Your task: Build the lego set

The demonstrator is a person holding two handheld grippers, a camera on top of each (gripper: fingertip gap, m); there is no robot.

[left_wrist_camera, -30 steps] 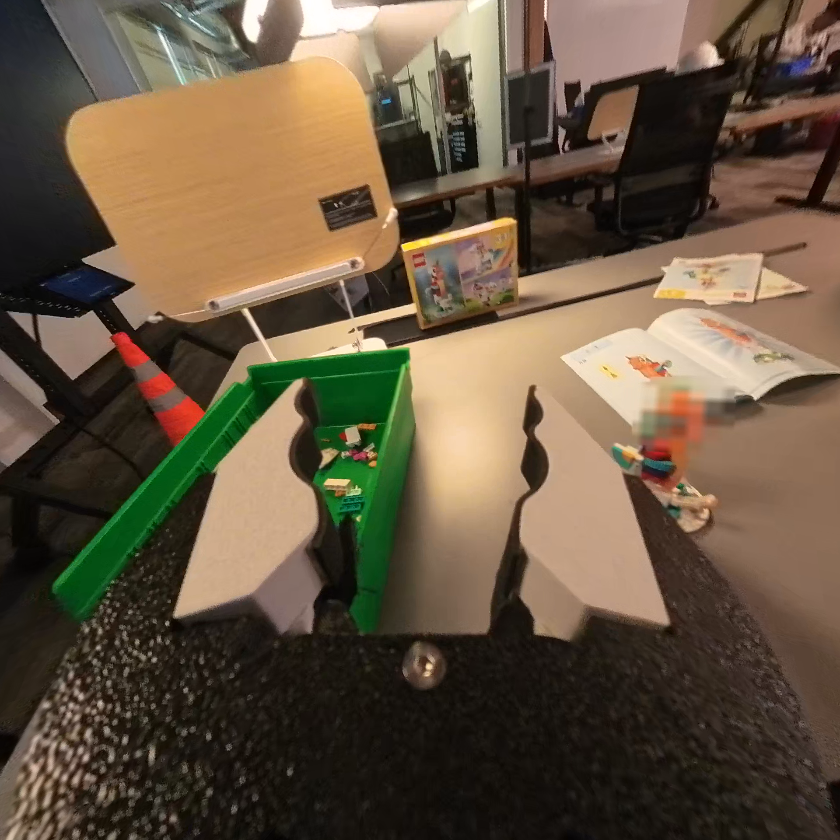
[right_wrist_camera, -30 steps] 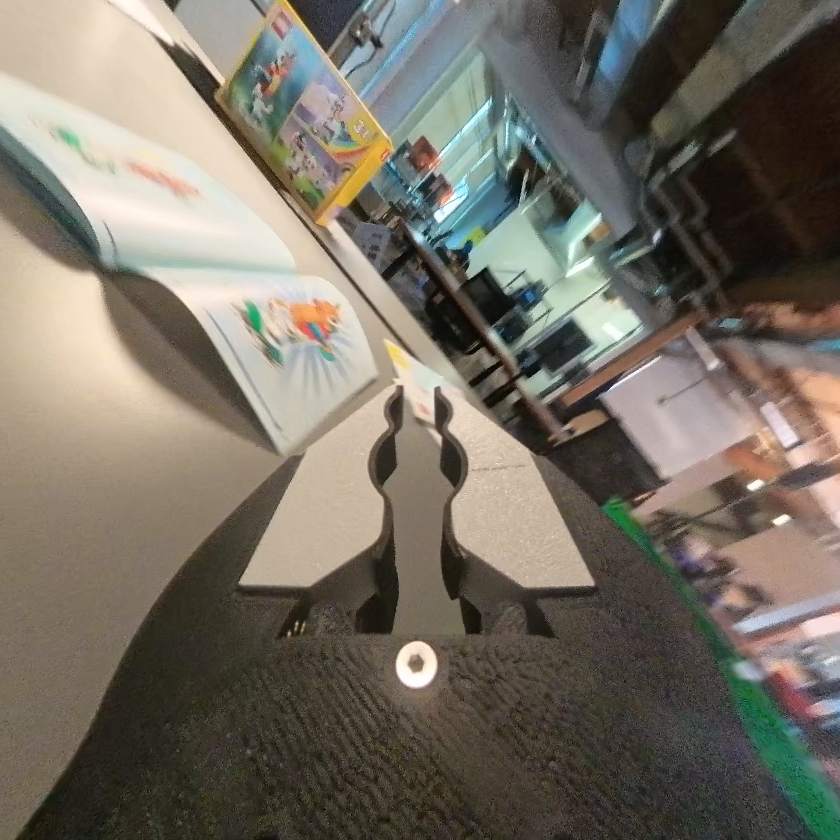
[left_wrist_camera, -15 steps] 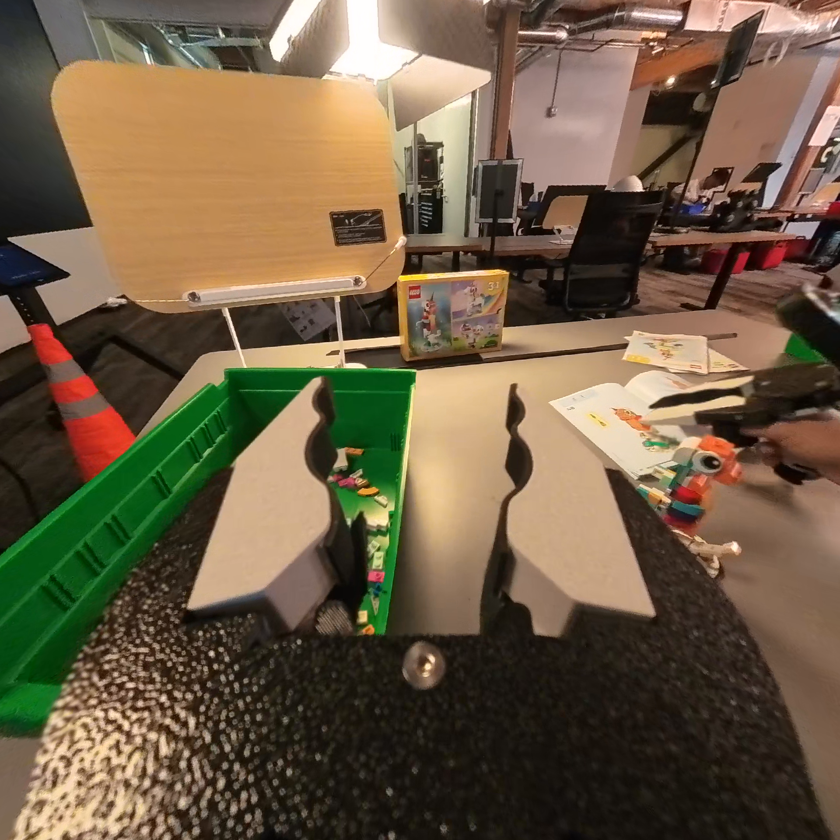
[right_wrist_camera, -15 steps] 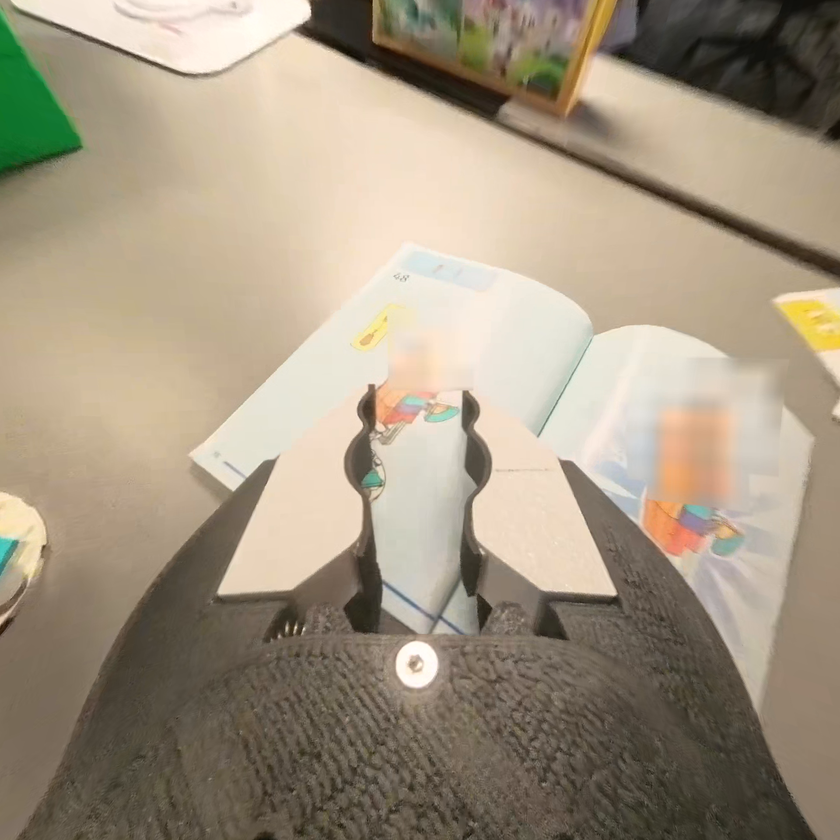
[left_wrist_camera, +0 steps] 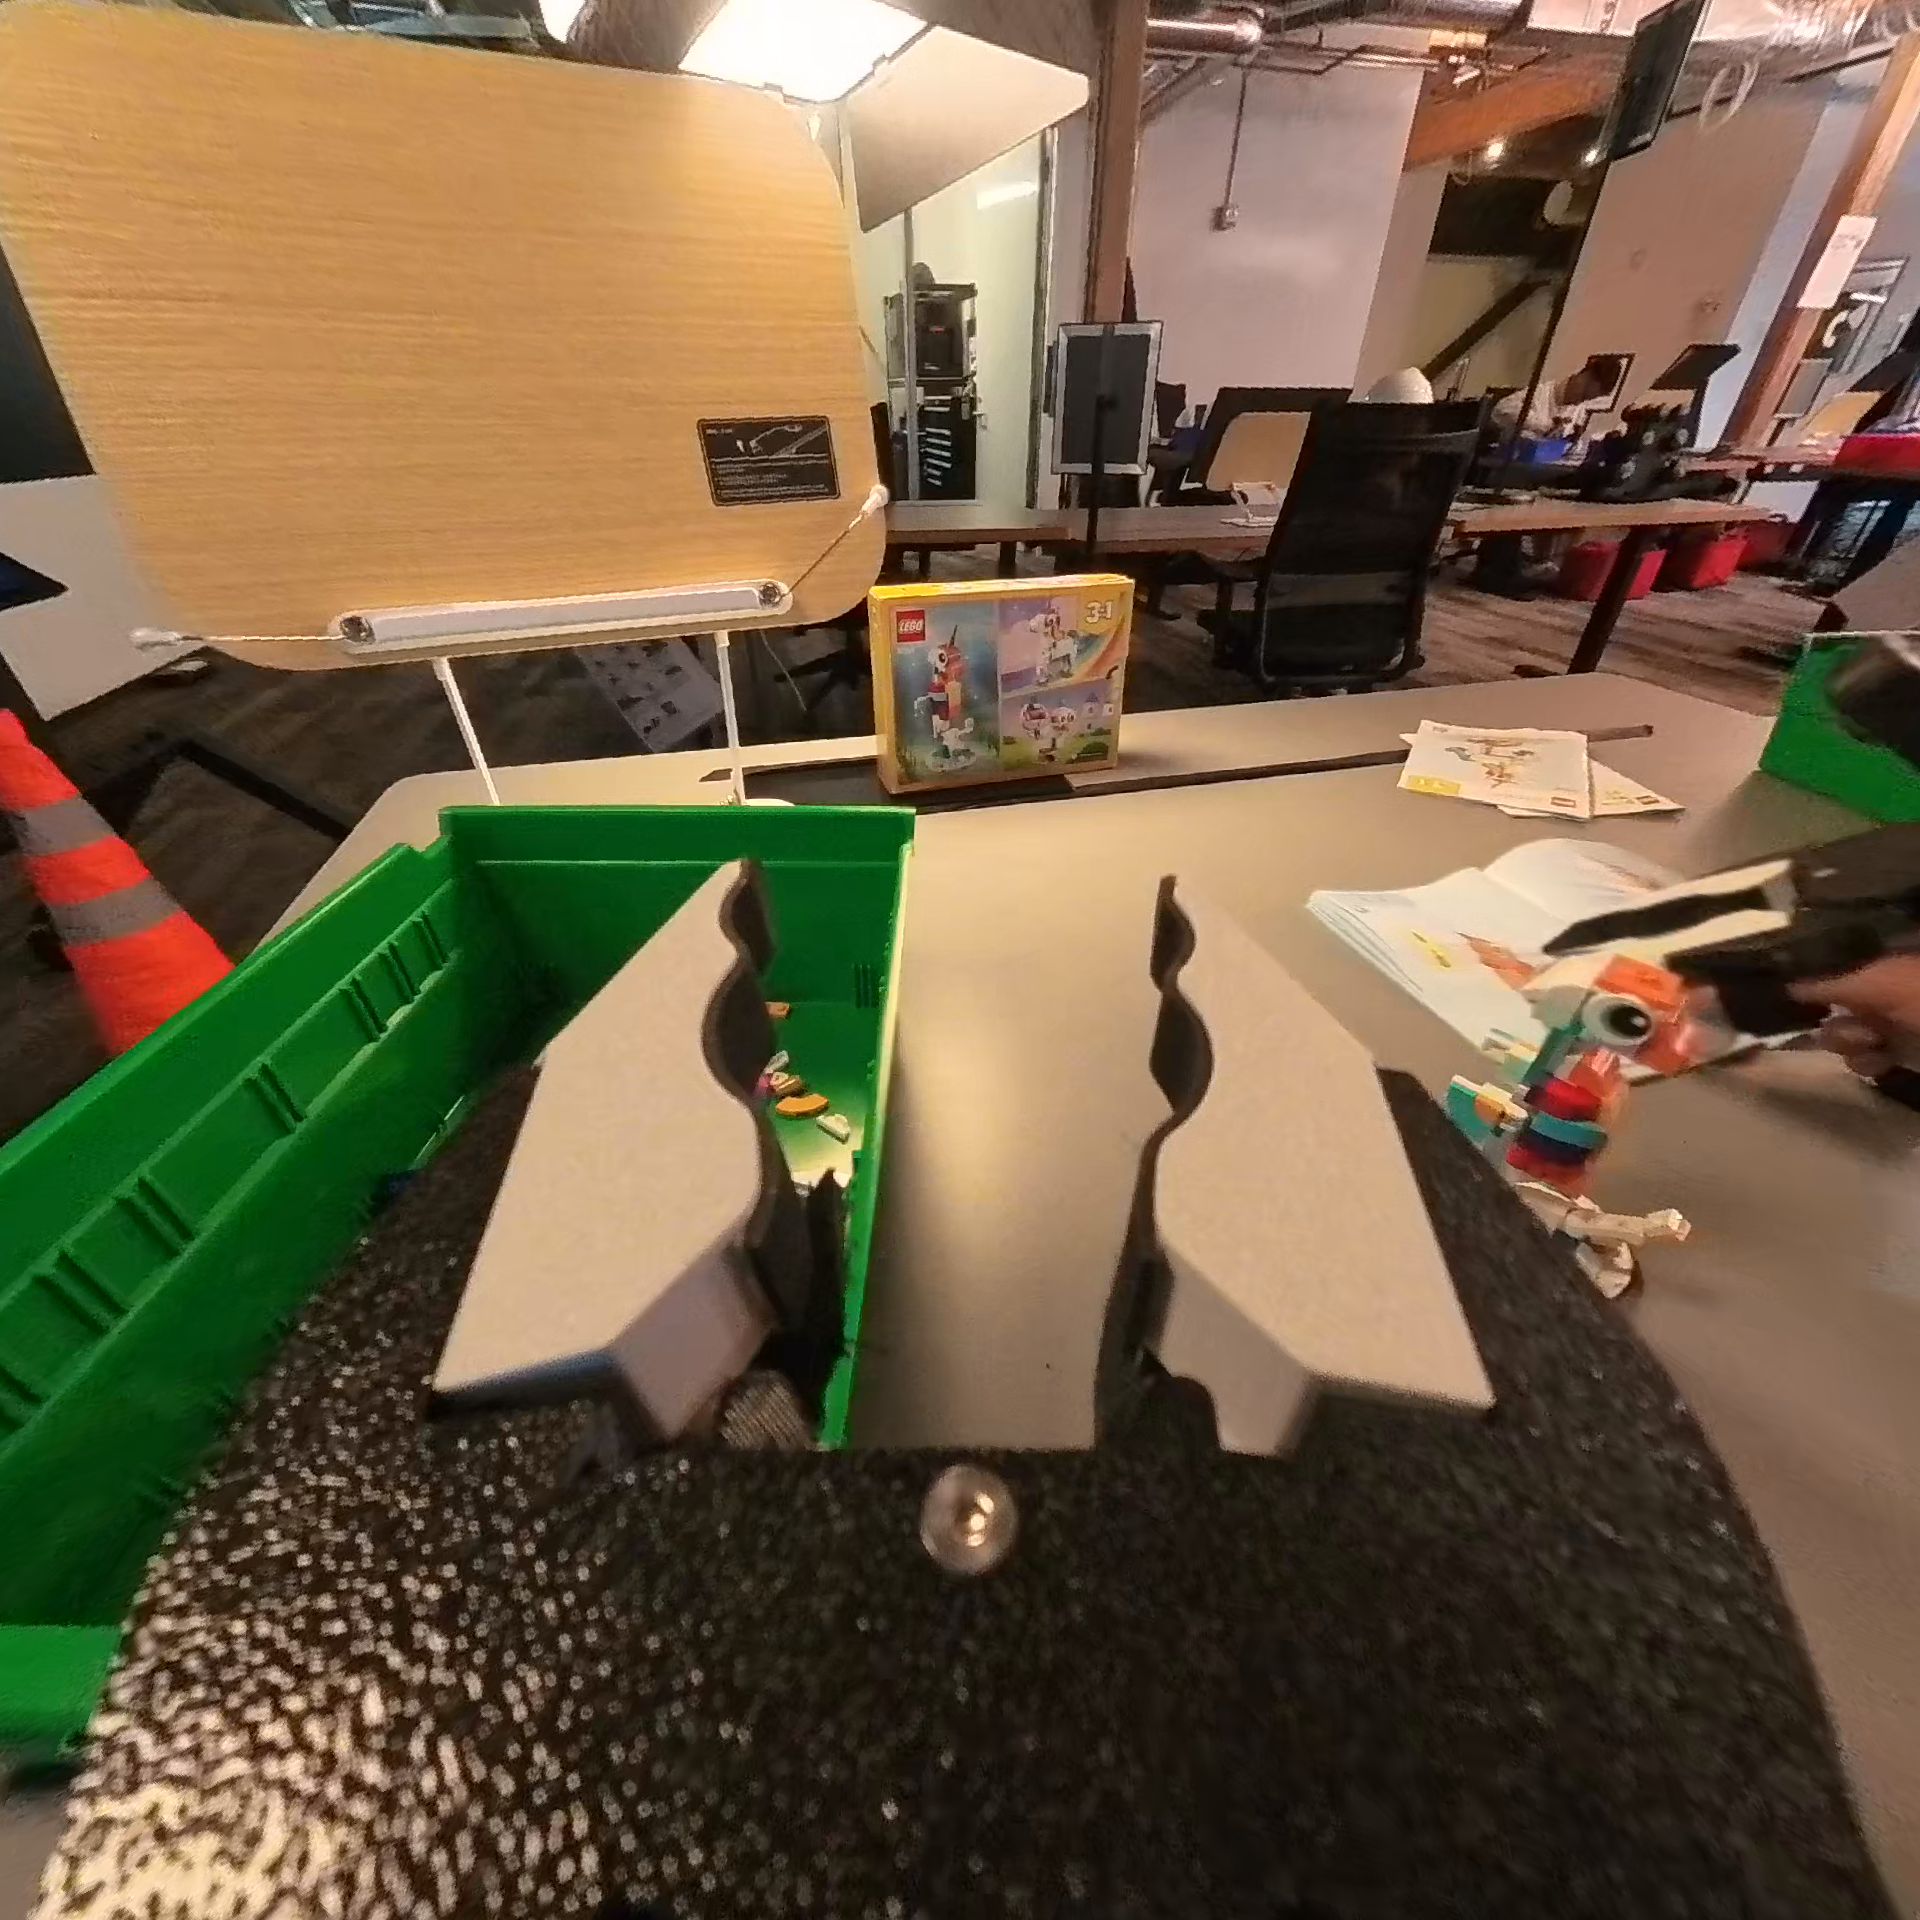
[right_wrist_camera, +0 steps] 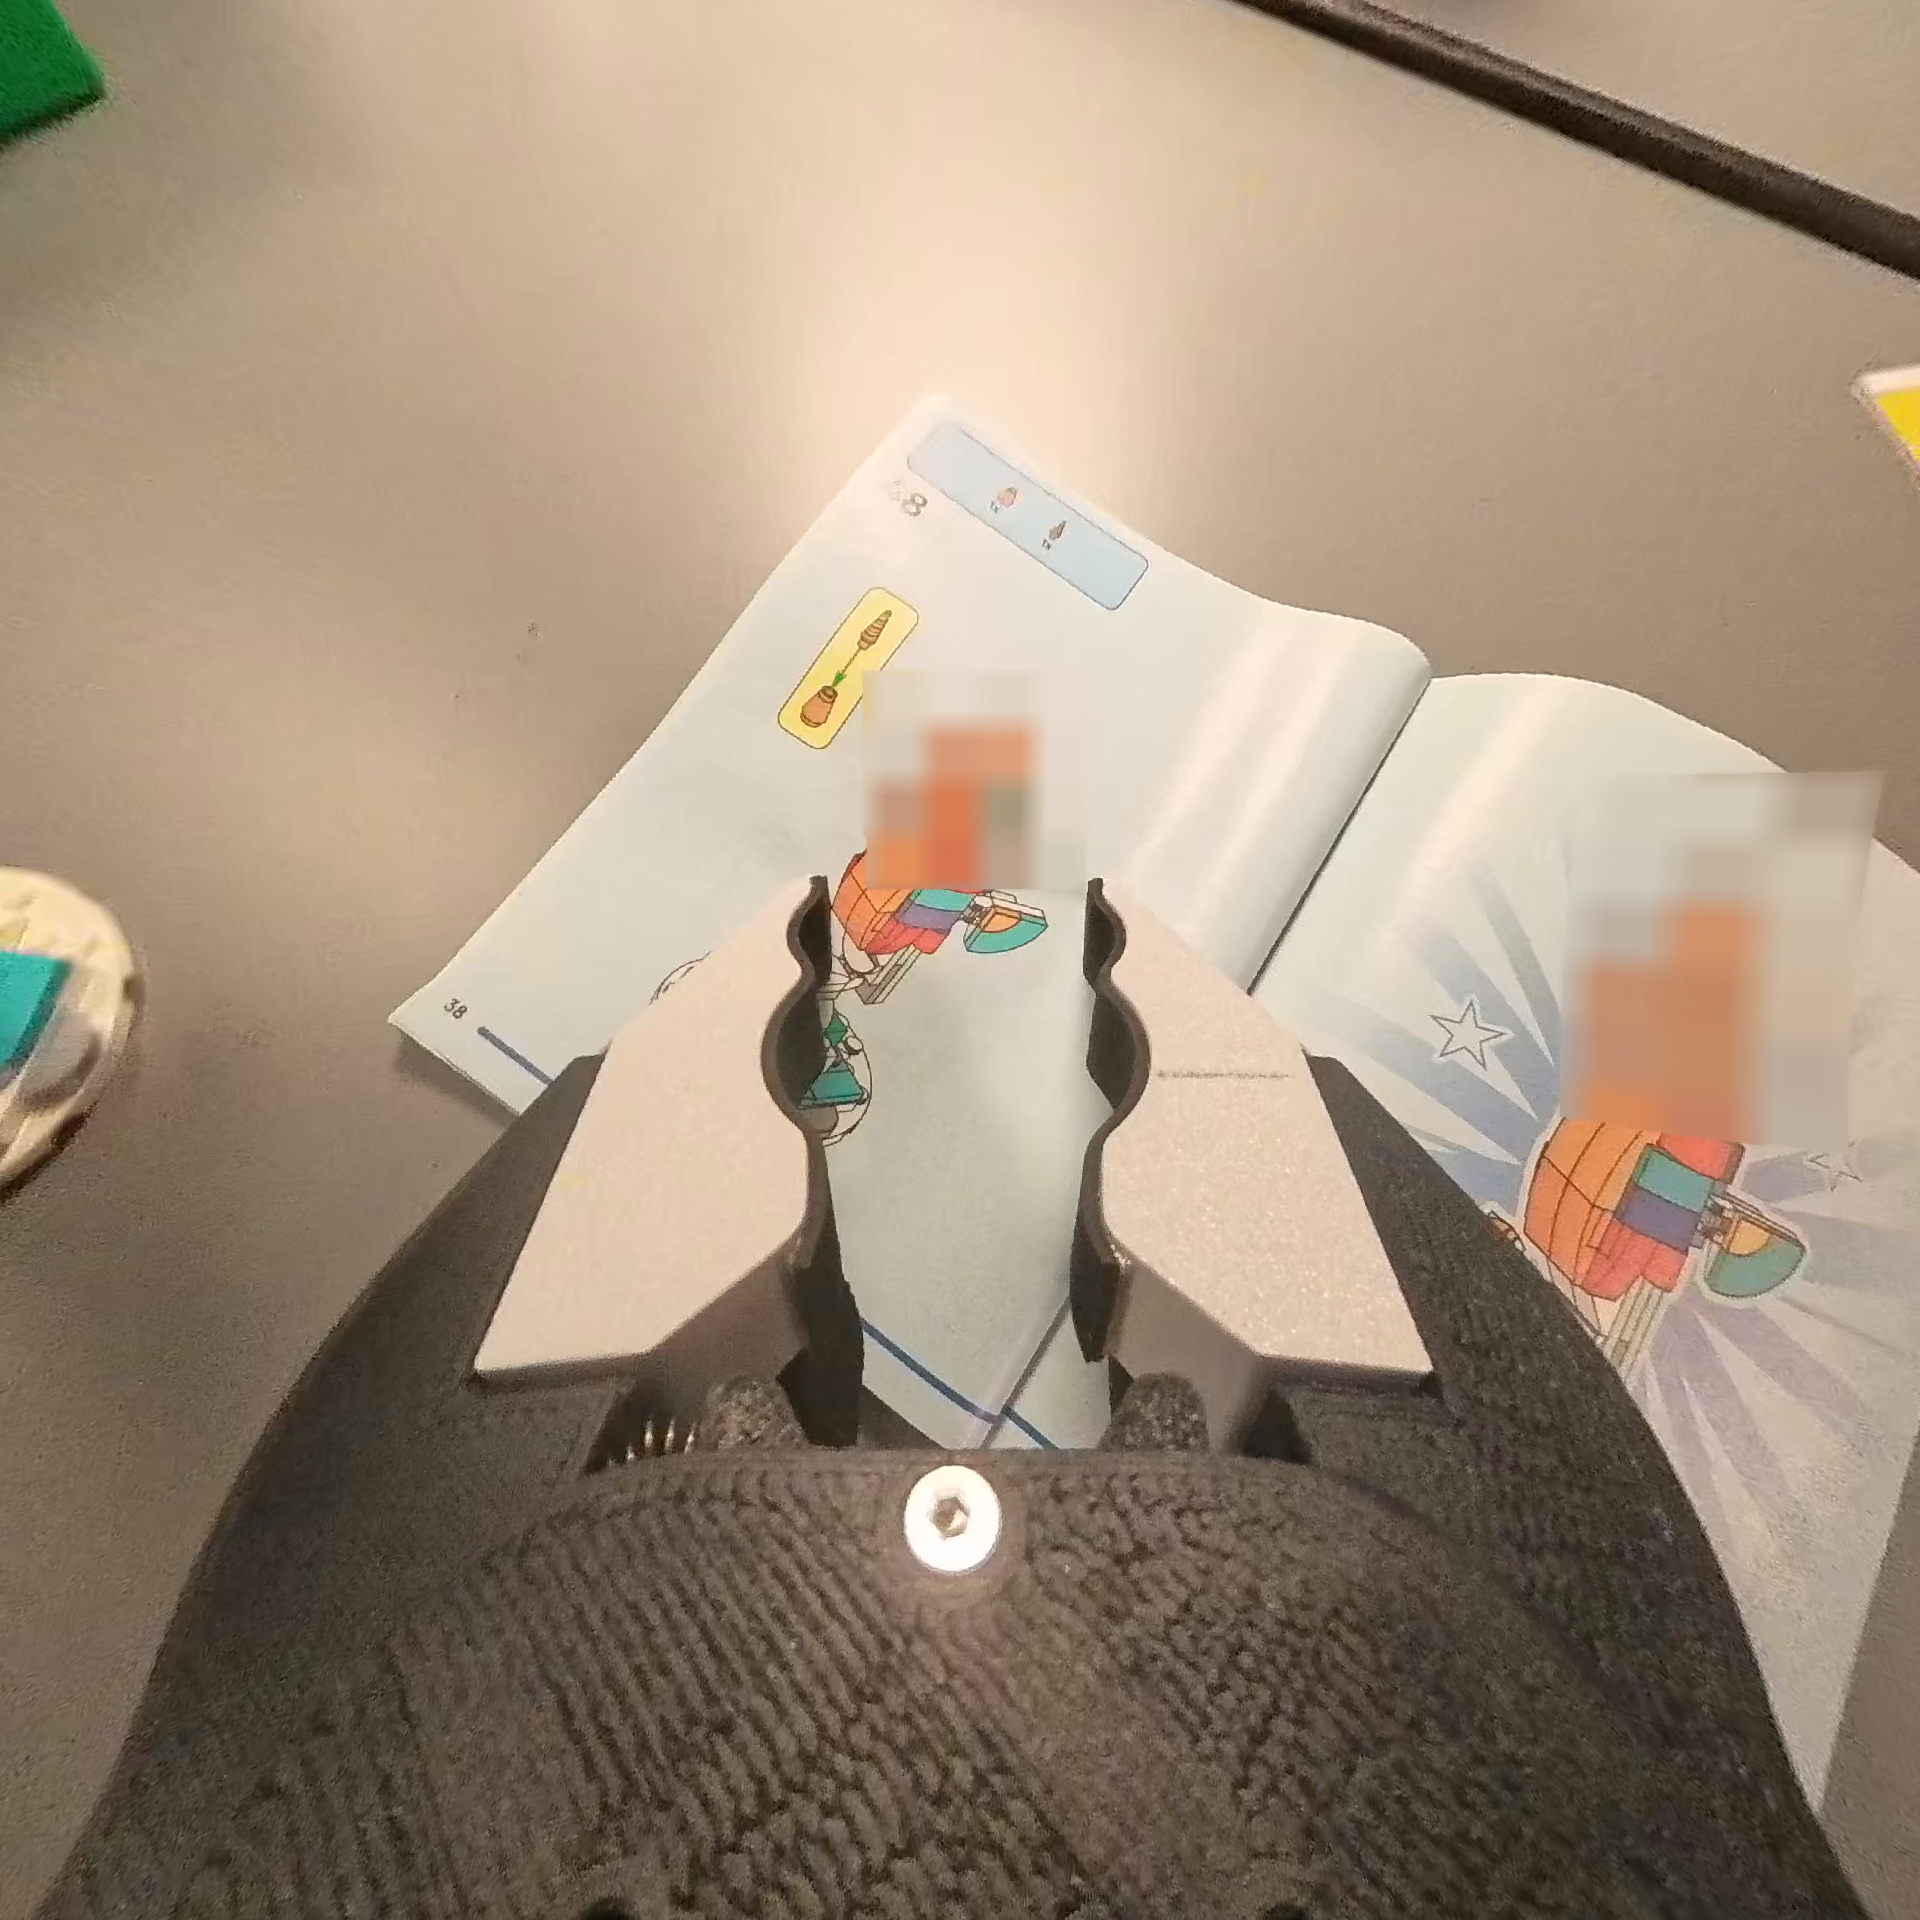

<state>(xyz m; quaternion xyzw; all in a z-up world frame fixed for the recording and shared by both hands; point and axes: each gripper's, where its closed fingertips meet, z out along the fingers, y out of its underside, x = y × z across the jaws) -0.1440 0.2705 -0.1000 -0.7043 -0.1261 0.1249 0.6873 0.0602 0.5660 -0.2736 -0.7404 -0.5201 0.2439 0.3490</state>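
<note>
A part-built orange, teal and red lego model (left_wrist_camera: 1569, 1060) stands on a white round base on the grey table, right of my left gripper. Its base shows at the left edge of the right wrist view (right_wrist_camera: 52, 1039). My left gripper (left_wrist_camera: 954, 894) is open and empty, with its left finger over the green bin (left_wrist_camera: 208, 1122) of loose bricks (left_wrist_camera: 800, 1091). My right gripper (right_wrist_camera: 951, 904) is open and empty, pointing down at the open instruction booklet (right_wrist_camera: 1226, 727). In the left wrist view it (left_wrist_camera: 1662, 935) hovers just behind the model's head, above the booklet (left_wrist_camera: 1444, 914).
The lego box (left_wrist_camera: 1000, 681) stands at the back of the table beside a wooden book stand (left_wrist_camera: 436, 332). Folded leaflets (left_wrist_camera: 1507, 769) and a second green bin (left_wrist_camera: 1849, 748) lie at the far right. A traffic cone (left_wrist_camera: 94, 883) stands on the floor, left. Tip to tip, the grippers are about 40 cm apart.
My right gripper swung from a sideways view to point down over the booklet, and its jaws opened wider. My left gripper levelled out and stayed open by the bin.
</note>
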